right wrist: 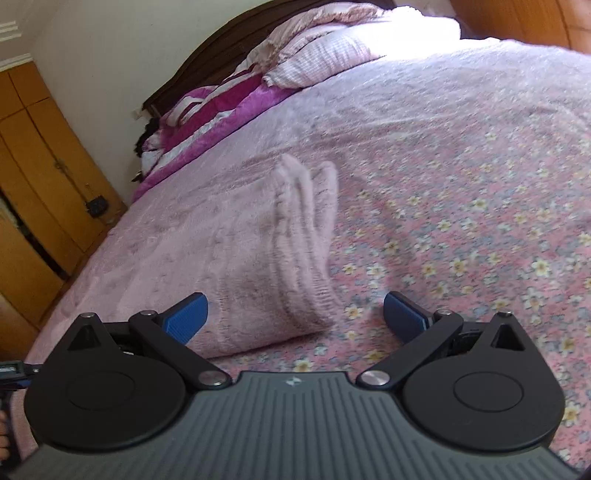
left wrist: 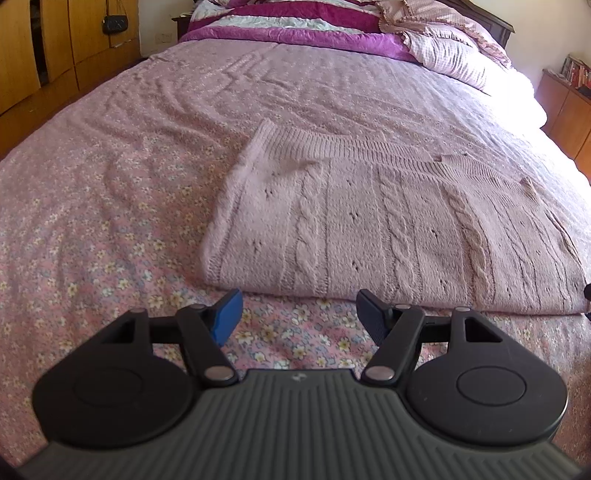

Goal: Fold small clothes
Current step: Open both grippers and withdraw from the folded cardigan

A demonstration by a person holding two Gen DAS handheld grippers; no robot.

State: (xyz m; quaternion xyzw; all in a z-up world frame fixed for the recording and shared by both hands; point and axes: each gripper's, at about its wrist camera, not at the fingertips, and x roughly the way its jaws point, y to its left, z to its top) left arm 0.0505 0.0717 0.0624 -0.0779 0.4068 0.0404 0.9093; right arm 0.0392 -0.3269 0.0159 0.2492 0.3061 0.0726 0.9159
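A pale pink cable-knit sweater [left wrist: 388,225] lies folded flat on the flowered bedspread [left wrist: 92,229]. My left gripper [left wrist: 297,314] is open just short of the sweater's near edge, with only bedspread between its blue fingers. In the right wrist view the same sweater [right wrist: 258,266] runs away from the camera, its folded corner lying between the spread fingers of my right gripper [right wrist: 295,317]. That gripper is open and its pads do not press the knit. The picture there is blurred.
Striped magenta quilts [left wrist: 295,26] and checked pillows [left wrist: 454,51] are piled at the head of the bed. Wooden wardrobes [left wrist: 44,55] stand along the left, with a small black bag [left wrist: 115,24] hanging. A low cabinet with books [left wrist: 569,96] stands at the right.
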